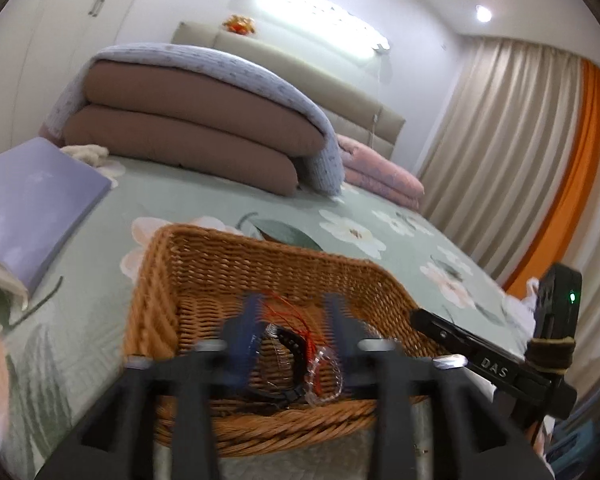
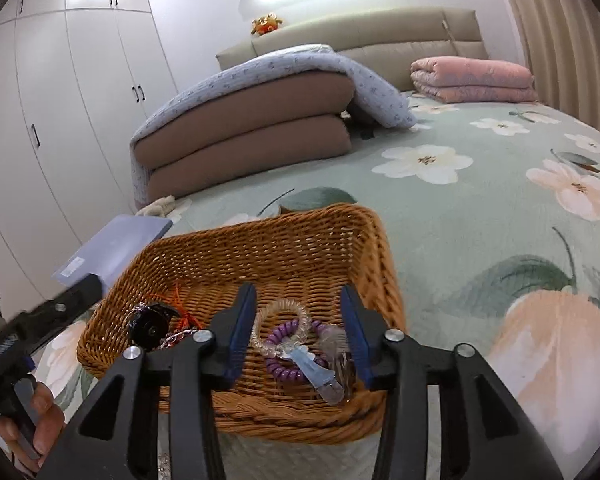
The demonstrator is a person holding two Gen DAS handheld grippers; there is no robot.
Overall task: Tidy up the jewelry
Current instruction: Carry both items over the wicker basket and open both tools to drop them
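A wicker basket (image 1: 260, 272) (image 2: 268, 248) sits on the flowered bed cover. In the left wrist view it holds a black bracelet with red thread (image 1: 296, 340) and a clear spiral band (image 1: 324, 376). My left gripper (image 1: 292, 300) hangs open above them, its pads touching nothing. In the right wrist view a clear spiral ring (image 2: 260, 320), a purple spiral hair tie (image 2: 284, 368), a pale blue clip (image 2: 312, 364) and a black round piece (image 2: 150, 326) with an orange tassel (image 2: 180, 308) lie in the basket. My right gripper (image 2: 297, 290) is open over the ring and hair tie.
A lilac book (image 1: 32, 208) lies left of the basket. Folded brown and blue quilts (image 2: 244, 120) and a pink folded blanket (image 2: 472, 80) lie toward the headboard. White wardrobes (image 2: 60, 120) stand on the left, curtains (image 1: 520, 140) on the right. A hand (image 2: 40, 420) grips the left tool.
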